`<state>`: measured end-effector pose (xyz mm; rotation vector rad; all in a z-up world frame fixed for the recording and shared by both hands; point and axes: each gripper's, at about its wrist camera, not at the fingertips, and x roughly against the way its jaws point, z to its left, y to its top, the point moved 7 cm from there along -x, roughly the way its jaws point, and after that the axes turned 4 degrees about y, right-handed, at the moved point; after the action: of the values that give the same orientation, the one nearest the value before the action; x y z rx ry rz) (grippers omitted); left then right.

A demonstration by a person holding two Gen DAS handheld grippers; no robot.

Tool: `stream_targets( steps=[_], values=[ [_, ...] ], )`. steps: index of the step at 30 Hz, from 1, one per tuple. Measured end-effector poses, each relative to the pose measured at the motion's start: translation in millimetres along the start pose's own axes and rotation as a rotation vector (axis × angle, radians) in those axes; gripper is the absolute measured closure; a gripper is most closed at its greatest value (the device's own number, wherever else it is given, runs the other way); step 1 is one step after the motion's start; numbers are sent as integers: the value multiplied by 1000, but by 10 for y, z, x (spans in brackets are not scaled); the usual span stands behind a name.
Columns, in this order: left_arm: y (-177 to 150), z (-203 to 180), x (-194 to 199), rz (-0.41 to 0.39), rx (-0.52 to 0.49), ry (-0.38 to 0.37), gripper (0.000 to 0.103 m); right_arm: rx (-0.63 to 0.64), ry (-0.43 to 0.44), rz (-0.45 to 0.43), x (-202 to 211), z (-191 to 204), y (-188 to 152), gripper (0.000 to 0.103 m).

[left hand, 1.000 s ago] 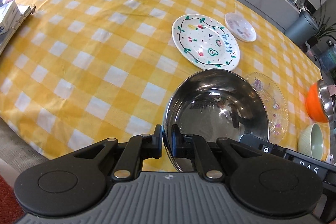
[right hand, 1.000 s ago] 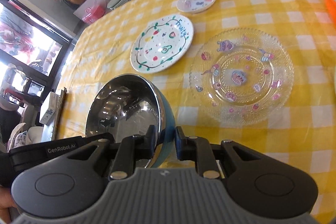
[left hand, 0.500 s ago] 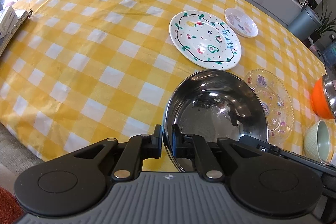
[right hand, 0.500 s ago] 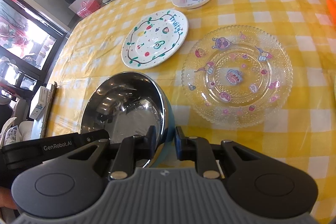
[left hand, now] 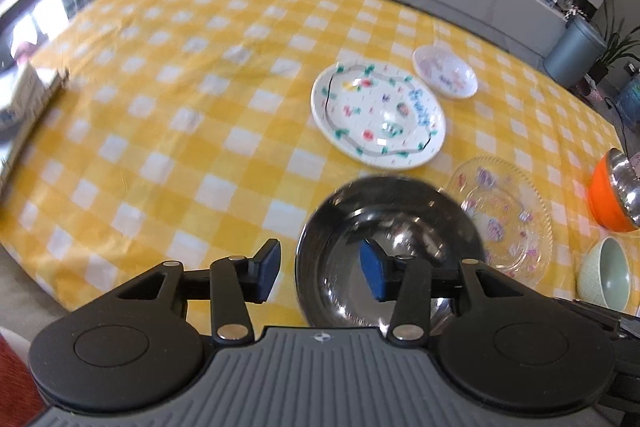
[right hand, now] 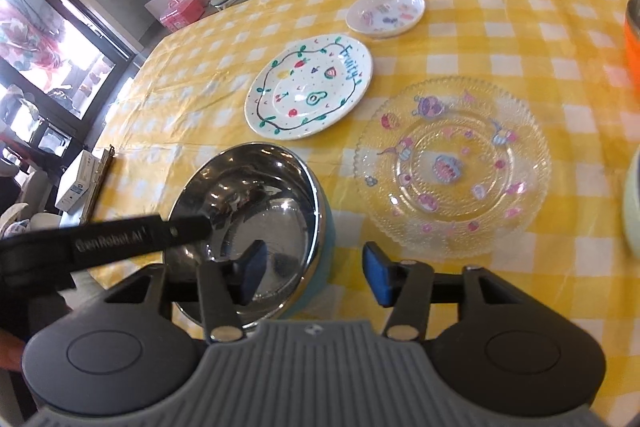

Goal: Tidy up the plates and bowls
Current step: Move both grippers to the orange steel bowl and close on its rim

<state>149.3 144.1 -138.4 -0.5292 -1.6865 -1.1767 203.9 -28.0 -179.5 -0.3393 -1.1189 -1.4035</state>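
A steel bowl with a teal outside (left hand: 390, 247) (right hand: 256, 211) rests on the yellow checked tablecloth near the front edge. My left gripper (left hand: 320, 271) is open, one finger either side of the bowl's left rim. My right gripper (right hand: 314, 273) is open, one finger either side of its right rim. Beyond the bowl lie a white "Fruity" plate (left hand: 378, 119) (right hand: 310, 93), a small white dish (left hand: 445, 71) (right hand: 385, 13) and a clear glass plate (left hand: 502, 215) (right hand: 452, 167).
An orange bowl with a steel inside (left hand: 614, 197) (right hand: 632, 43) and a pale green bowl (left hand: 606, 273) (right hand: 632, 203) stand at the right. A box (right hand: 78, 181) lies at the table's left edge. A counter with clutter runs behind the table.
Both grippers have opened and let go of the steel bowl's rim. The bowl now rests on the tablecloth. The left view is motion-blurred and has shifted.
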Motion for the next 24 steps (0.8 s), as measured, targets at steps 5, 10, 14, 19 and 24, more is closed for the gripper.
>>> stream_targets(
  steps=[5, 10, 14, 19, 24],
  values=[
    [140, -161, 234, -74, -41, -16, 48, 45, -49, -83, 318, -75, 100, 41],
    [248, -507, 399, -118, -96, -105, 48, -1, -140, -214, 680, -390, 313, 39],
    [311, -843, 474, -140, -134, -188, 48, -140, -205, -317, 1008, -900, 477, 39],
    [419, -1378, 457, -158, -206, -263, 48, -281, -304, -430, 1414, -1540, 592, 39],
    [479, -1955, 327, -151, -261, -349, 48, -385, -367, -501, 1635, -2002, 607, 39]
  ],
)
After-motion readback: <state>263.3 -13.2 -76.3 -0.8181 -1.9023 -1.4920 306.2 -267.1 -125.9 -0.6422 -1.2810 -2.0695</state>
